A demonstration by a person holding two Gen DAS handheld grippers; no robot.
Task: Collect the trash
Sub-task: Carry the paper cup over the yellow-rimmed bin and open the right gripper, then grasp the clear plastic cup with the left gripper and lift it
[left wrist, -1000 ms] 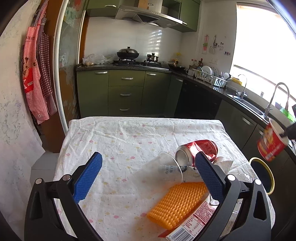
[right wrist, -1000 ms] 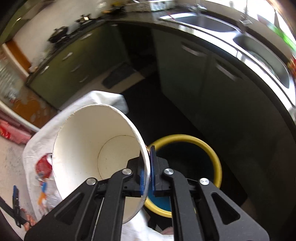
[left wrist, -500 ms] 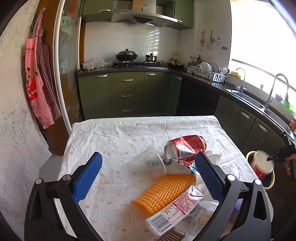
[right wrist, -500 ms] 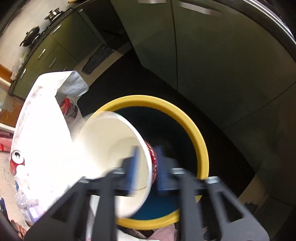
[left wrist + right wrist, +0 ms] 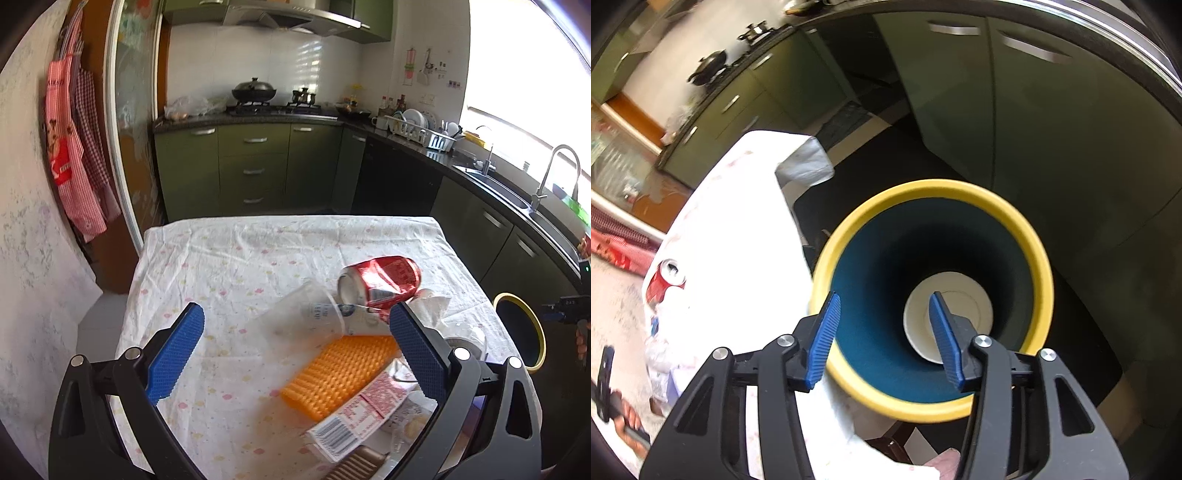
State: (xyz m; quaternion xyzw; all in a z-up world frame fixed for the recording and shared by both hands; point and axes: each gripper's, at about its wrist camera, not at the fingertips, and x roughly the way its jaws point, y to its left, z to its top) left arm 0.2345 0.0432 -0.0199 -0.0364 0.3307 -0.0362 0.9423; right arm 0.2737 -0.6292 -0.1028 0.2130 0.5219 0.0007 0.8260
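A kitchen table draped in a white flowered tablecloth (image 5: 236,266) fills the left wrist view. The left gripper (image 5: 295,350) hovers above the table's near edge with its blue jaws spread wide, gripping nothing. The trash is bunched at the near right corner of the table. A dented red soda can (image 5: 380,280) lies on its side, farthest in from the near edge. Just beside it, toward the table's middle, a clear plastic cup (image 5: 299,317) lies tipped over. Nearer the edge sits an orange ridged wrapper (image 5: 340,373), touching a flattened carton with a barcode (image 5: 358,413) that reaches the near edge. Crumpled white tissue (image 5: 436,306) rests at the right edge. The far half and the whole left side of the cloth are bare, leaving open room there.

Past the table's right edge, a yellow-rimmed bin (image 5: 934,299) stands on the dark floor, close against the hanging cloth, with green cabinets (image 5: 1034,155) well apart behind it. The right gripper (image 5: 882,332) hangs directly over the bin's mouth, its blue jaws apart and empty. Deep inside, on the bin's teal bottom, a white paper cup (image 5: 949,314) stands upright, mouth facing up. The right finger (image 5: 945,339) partly overlaps the cup in the view.
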